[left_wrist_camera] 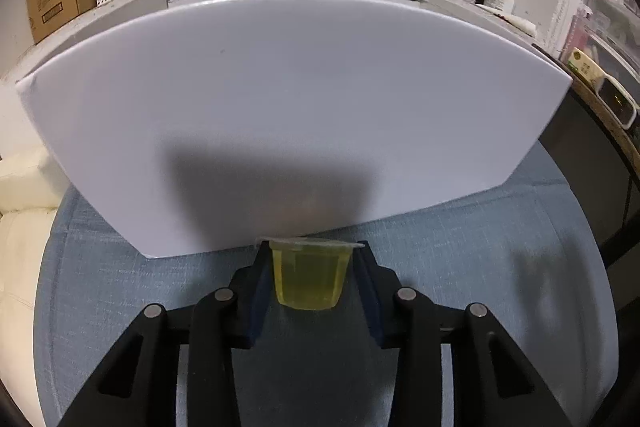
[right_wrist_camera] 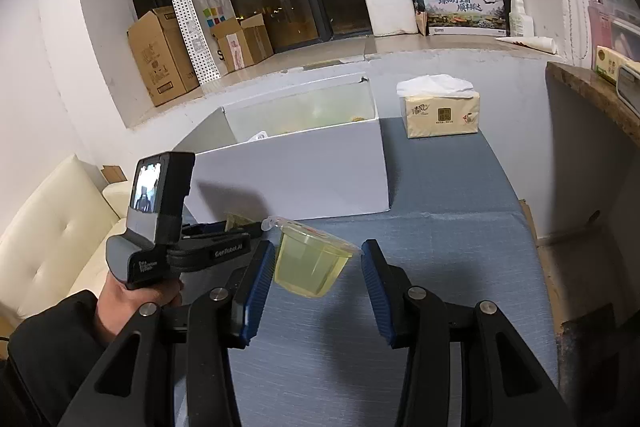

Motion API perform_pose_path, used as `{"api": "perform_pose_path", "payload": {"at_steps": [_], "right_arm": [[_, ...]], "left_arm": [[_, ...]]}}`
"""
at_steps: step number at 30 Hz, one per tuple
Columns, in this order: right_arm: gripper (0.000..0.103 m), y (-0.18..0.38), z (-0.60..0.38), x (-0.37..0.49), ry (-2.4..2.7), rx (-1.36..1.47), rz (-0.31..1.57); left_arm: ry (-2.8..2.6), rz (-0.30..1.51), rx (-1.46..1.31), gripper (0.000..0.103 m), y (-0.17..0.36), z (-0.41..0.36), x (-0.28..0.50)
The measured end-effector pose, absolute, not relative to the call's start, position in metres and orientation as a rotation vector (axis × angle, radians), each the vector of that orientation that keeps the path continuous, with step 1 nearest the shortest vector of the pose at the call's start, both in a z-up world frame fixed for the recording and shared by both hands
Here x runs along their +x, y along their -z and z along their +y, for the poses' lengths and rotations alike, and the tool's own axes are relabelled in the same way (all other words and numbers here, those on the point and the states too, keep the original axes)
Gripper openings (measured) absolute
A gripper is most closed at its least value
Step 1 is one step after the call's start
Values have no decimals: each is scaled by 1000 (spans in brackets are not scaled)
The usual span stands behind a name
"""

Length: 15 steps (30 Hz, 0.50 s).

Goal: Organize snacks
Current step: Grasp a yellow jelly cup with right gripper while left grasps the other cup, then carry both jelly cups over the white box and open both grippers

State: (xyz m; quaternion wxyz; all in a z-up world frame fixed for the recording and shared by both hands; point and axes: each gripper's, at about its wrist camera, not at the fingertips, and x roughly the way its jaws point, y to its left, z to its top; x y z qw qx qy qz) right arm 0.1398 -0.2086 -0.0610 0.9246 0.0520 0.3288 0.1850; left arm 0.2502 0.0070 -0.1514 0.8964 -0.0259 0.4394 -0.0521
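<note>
The left hand-held gripper (left_wrist_camera: pixel 310 277) clamps a yellow-green jelly cup (left_wrist_camera: pixel 308 275) between its blue pads, just before the near wall of a white box (left_wrist_camera: pixel 280 99) on the blue tabletop (left_wrist_camera: pixel 460 267). The right hand-held gripper (right_wrist_camera: pixel 318 269) carries a second jelly cup (right_wrist_camera: pixel 310 263), tilted, its left pad touching, the right pad apart. A tissue pack (right_wrist_camera: pixel 440 111) stands right of the box.

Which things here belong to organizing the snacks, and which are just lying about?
Job: translucent yellow-green plastic jelly cup in left gripper; matching jelly cup in right gripper; open white cardboard box.
Lying about: yellow paper tissue pack; brown cardboard cartons on the sill; white plastic bottle.
</note>
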Motion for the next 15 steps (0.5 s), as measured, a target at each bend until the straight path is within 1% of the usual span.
{"api": "perform_pose_path", "payload": {"at_steps": [1,11,15], "right_arm": [[49,61,-208,139,-381,107,673],[49,60,-204,134,-398,112,668],[49,56,-204,130,-408,125,655]], "left_arm": [[115,901,-54,36,150,8,247],[182,769,-35,36,118,10,181],[200,679,-53,36,87,12,144]]}}
